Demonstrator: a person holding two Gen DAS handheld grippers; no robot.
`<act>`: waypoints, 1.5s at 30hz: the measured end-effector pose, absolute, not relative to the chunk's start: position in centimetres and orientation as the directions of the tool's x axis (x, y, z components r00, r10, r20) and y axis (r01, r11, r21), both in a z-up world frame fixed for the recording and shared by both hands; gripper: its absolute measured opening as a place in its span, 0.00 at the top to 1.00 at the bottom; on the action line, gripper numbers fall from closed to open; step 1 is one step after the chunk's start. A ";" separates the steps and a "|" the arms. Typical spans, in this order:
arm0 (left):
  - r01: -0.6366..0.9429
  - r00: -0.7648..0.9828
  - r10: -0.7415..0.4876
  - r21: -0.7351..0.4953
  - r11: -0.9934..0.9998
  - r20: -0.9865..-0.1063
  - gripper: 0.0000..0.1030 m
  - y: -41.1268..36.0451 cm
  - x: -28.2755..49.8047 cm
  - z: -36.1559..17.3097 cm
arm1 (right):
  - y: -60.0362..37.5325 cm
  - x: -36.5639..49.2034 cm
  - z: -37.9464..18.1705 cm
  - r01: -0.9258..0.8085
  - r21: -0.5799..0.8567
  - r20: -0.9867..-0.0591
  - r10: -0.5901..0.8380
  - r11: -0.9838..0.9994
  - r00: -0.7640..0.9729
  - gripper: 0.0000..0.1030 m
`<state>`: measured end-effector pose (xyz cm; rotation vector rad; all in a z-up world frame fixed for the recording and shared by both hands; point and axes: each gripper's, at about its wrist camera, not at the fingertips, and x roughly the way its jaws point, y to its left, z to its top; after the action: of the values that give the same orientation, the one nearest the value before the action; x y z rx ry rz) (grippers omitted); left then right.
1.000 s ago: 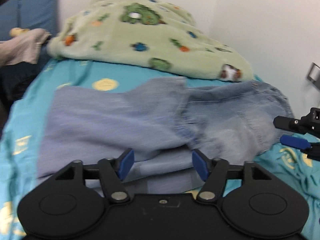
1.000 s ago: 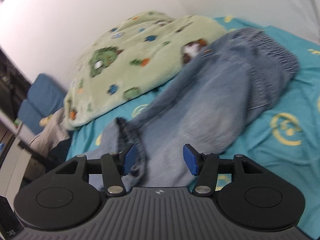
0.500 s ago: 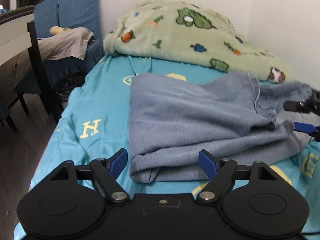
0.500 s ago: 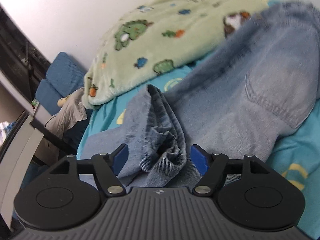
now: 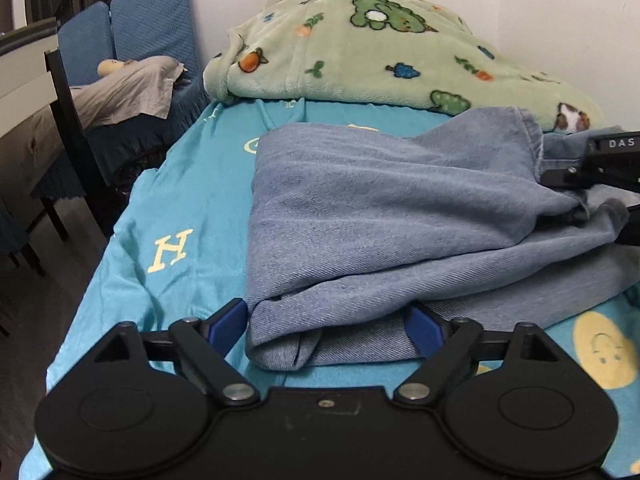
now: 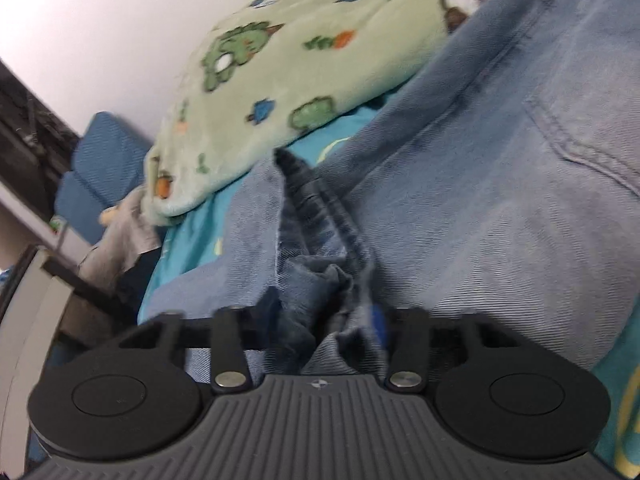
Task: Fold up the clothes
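A pair of light blue jeans (image 5: 392,216) lies partly folded on a turquoise bed sheet (image 5: 168,216). My left gripper (image 5: 328,326) is open, its blue fingers on either side of the folded near edge of the jeans. My right gripper (image 6: 320,324) has closed in on a bunched hem of the jeans (image 6: 316,248), and the fabric hides most of its fingers. The right gripper also shows at the right edge of the left wrist view (image 5: 600,168), at the jeans' upper layer.
A green patterned fleece blanket (image 5: 380,52) is heaped at the head of the bed against the white wall. A dark chair (image 5: 72,120) and blue cushions (image 5: 132,28) with a beige cloth stand left of the bed, past its edge.
The left gripper has drawn back to the near folded edge of the jeans. The right gripper has pushed in and closed on the bunched hem.
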<state>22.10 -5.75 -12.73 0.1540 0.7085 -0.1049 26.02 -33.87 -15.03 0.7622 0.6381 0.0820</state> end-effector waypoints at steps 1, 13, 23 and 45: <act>0.140 0.750 -0.041 0.098 0.985 -0.660 0.19 -5.7 22.2 -12.8 | -34.1 25.8 -14.9 0.157 0.676 -0.496 0.287 0.719 0.819 0.73; 0.017 0.778 -0.018 -0.008 1.000 -0.628 0.19 -3.7 23.9 -12.5 | -33.7 24.1 -9.2 0.034 0.664 -0.350 0.270 0.747 0.897 0.79; 0.063 0.790 -0.078 -0.045 0.997 -0.608 0.44 -4.2 24.3 -13.3 | -36.0 21.9 -5.0 -0.029 0.695 -0.199 0.230 0.718 0.953 0.80; 0.081 0.783 -0.114 -0.081 0.993 -0.611 0.60 -3.7 24.0 -11.6 | -37.1 22.5 -14.7 0.294 0.458 -0.624 0.068 0.839 0.779 0.71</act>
<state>24.01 -3.67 -11.64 -0.0511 0.6624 -0.1051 22.46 -37.11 -14.70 0.5724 0.6756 -0.1294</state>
